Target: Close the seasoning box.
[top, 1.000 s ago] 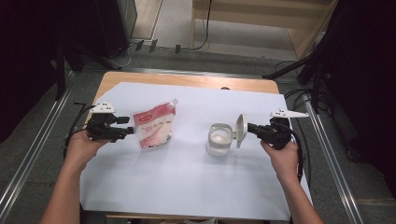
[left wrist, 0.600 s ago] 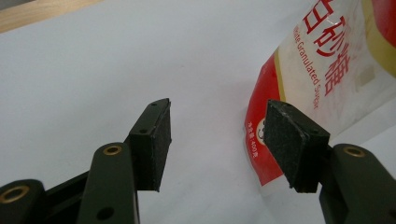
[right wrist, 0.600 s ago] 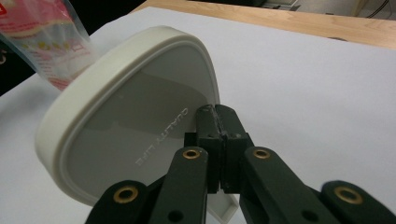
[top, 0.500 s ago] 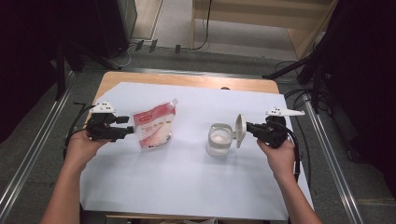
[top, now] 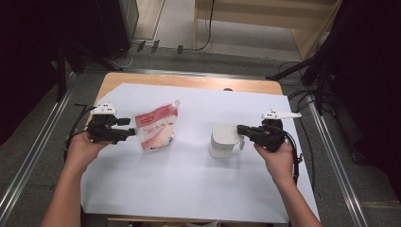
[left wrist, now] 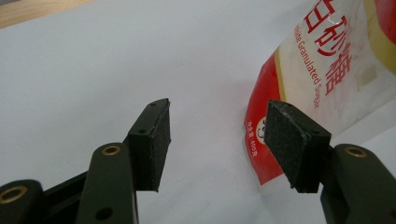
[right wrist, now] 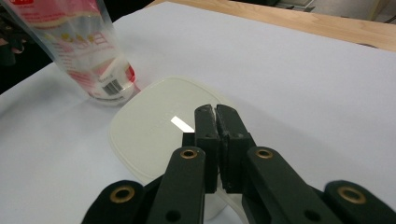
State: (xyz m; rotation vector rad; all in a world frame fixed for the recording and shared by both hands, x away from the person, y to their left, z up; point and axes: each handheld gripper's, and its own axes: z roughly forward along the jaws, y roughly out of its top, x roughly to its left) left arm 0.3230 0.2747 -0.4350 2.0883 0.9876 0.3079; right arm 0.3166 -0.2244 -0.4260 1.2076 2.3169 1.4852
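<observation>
A red-and-white sugar pouch (top: 156,130) stands on the white sheet, left of centre. My left gripper (top: 128,128) is just left of it, open; in the left gripper view the pouch's lower corner (left wrist: 336,70) is beside the right pad (left wrist: 294,140), with nothing pressed between the jaws (left wrist: 219,135). A white square container (top: 222,142) sits right of centre with its lid (right wrist: 154,130) lying flat on top. My right gripper (top: 241,130) reaches over the lid's right edge, jaws (right wrist: 217,112) shut on a thin tab of the lid. The pouch (right wrist: 88,56) stands beyond the container.
A white paper sheet (top: 189,184) covers most of the wooden table (top: 189,81). Metal rails run along both sides of the table. Cables trail from both grippers. Dark equipment stands beyond the far edge.
The lid, held upright beside the open container before, now lies flat on top of it. My right gripper has shifted slightly left with it. The left gripper and the pouch have not moved.
</observation>
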